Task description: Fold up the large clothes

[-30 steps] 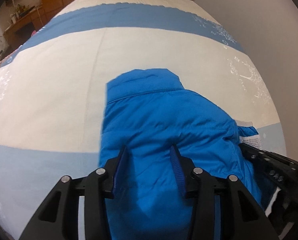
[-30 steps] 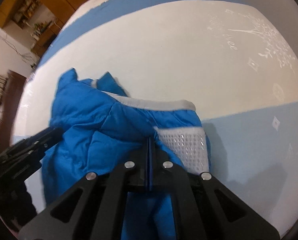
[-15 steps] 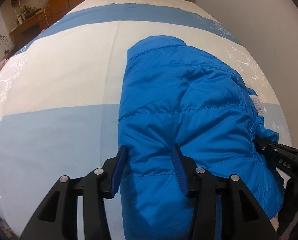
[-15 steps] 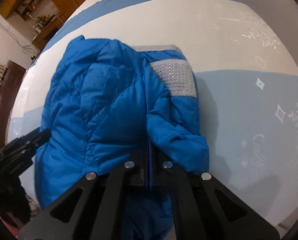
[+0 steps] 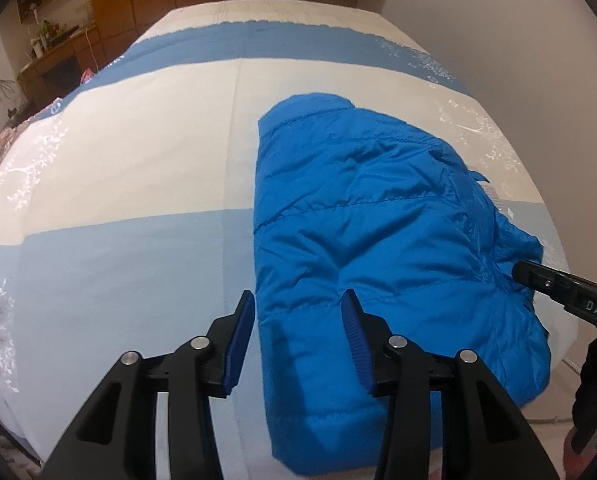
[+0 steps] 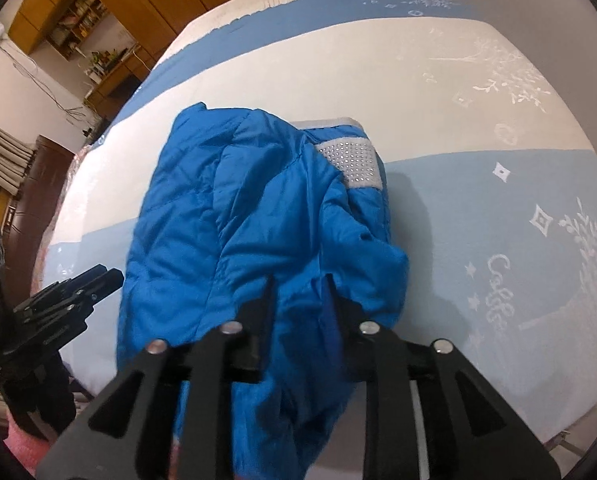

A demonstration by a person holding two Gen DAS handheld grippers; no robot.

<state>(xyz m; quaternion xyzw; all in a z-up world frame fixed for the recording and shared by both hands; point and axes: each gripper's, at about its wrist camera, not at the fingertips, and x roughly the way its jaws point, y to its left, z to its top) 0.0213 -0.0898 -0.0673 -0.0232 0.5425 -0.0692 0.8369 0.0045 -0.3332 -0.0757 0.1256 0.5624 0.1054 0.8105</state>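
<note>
Item: bright blue quilted padded jacket (image 5: 378,248), lying folded into a compact bundle on the bed covered by a cream, pale blue and mid-blue banded sheet (image 5: 138,168), toward the bed's near right portion. A grey studded knit cuff (image 6: 352,162) is exposed on top at the far right of the bundle in the right wrist view.

Left gripper (image 5: 298,340): jaws held wide, nothing between the pads; the jacket's near left edge is framed between the blue ribbed fingertips (image 5: 352,320) without being touched, as far as can be told.

Right gripper (image 6: 298,300): jaws parted to a moderate gap, with loose blue fabric bulging between them. Half a second ago the same jaws were closed flat on that fabric, so the garment has been released.

Change recorded: one second ago the jacket was being carried over, with the cuff and lining turned upward; it has since been laid down and let go, and the left gripper has drawn back slightly from the bundle.

Assessment: the fold in hand is judged complete. The right side remains lumpy and uneven, so smoothing or a further fold is likely to be needed.
</note>
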